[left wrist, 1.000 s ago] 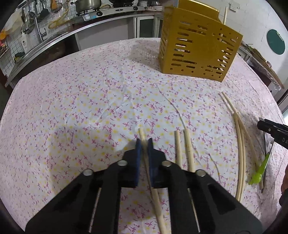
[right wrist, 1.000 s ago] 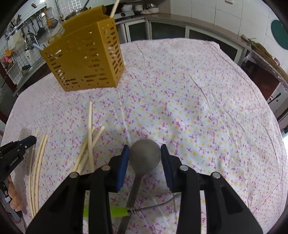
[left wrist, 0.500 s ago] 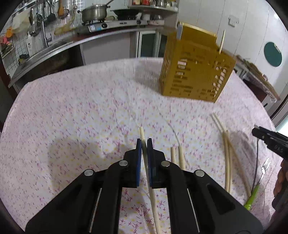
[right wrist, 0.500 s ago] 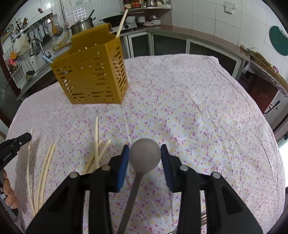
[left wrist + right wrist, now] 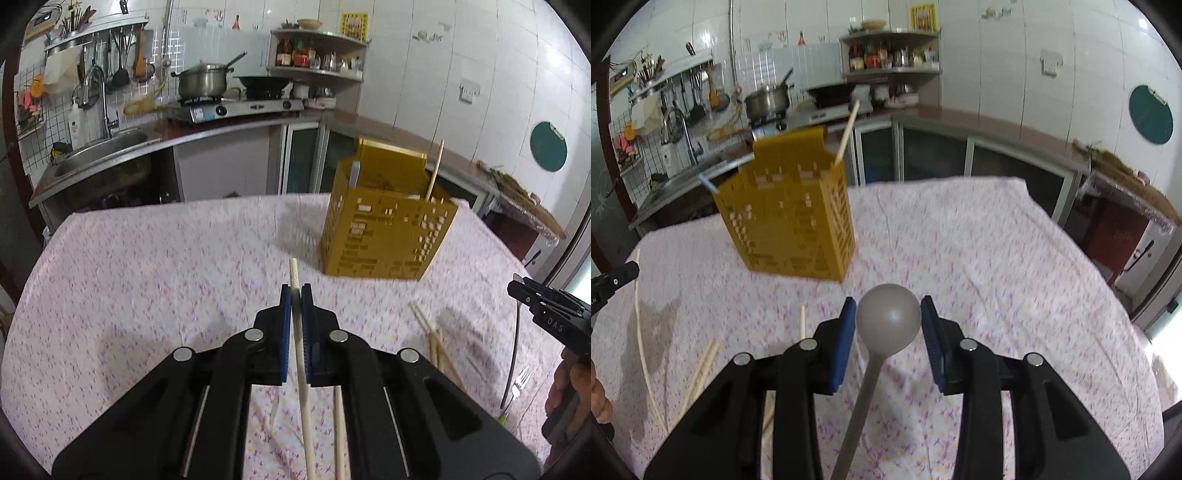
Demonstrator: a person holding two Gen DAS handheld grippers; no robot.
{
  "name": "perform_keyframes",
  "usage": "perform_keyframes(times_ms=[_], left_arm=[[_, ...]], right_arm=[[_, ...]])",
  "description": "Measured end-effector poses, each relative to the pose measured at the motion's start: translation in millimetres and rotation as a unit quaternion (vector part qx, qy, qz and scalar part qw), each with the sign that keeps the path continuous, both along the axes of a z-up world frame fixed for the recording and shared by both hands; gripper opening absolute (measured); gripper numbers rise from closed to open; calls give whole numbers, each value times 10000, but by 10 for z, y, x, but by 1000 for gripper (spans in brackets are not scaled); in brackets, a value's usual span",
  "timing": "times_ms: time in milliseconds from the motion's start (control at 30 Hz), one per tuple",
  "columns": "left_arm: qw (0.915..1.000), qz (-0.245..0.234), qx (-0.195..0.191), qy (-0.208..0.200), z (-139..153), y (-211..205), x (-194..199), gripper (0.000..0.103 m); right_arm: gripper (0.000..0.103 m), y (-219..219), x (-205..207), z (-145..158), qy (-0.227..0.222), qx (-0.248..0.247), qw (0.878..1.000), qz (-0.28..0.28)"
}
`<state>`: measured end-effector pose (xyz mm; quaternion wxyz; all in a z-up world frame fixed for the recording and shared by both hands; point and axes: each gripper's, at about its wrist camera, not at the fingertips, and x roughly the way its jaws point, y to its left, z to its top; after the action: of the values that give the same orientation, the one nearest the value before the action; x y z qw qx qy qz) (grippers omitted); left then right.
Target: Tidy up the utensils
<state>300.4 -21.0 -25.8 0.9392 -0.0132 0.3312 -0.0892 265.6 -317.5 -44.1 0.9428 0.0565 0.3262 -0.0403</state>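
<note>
My left gripper [image 5: 295, 291] is shut on a pale chopstick [image 5: 301, 362], lifted off the flowered tablecloth, its tip poking out beyond the pads. My right gripper [image 5: 888, 306] is shut on the round bowl of a grey spoon [image 5: 888, 314], whose handle runs back under the gripper. A yellow slotted utensil holder [image 5: 384, 225] [image 5: 790, 218] stands upright at the far side of the table, ahead and to the right of the left gripper, with one chopstick [image 5: 434, 170] leaning out of it. The right gripper [image 5: 546, 310] shows at the left view's right edge.
Several loose chopsticks [image 5: 432, 332] [image 5: 701, 365] lie on the cloth between the grippers, and a thin curved stick [image 5: 642, 339] lies at left. A green-handled fork [image 5: 515, 391] lies near a person's hand [image 5: 569, 384]. Kitchen counter, sink and stove stand behind the table.
Both grippers have risen and tilted up with the chopstick and the spoon in them; the table has dropped lower in both views and the kitchen behind has come into sight.
</note>
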Motion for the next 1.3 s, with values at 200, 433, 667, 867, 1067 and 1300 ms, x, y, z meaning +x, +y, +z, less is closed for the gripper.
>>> perform_keyframes(times_ms=[200,433,667,867,1067,1300], left_arm=[[9994,-45,-53,-342,241,-59,26,4],[9967,-163,-173,-776,537,-132,8,4],[9929,-239,-291,-1132,908,-211,117,4],[9887,-305,-345,-1430,1288,-327,295,4],[9952,-163,-189,-945,1156,-271,549,4],[9992,99,-303,248,376,38,965,4]], right_arm=[[36,36,4,257,-586,-153,9982,-2],[36,107,57,492,-1097,-324,9934,25],[36,182,259,667,-1401,-502,9889,40],[36,219,448,864,-1635,-581,9848,66],[36,221,497,854,-1586,-442,9862,147],[36,157,581,491,-1167,-373,9924,81]])
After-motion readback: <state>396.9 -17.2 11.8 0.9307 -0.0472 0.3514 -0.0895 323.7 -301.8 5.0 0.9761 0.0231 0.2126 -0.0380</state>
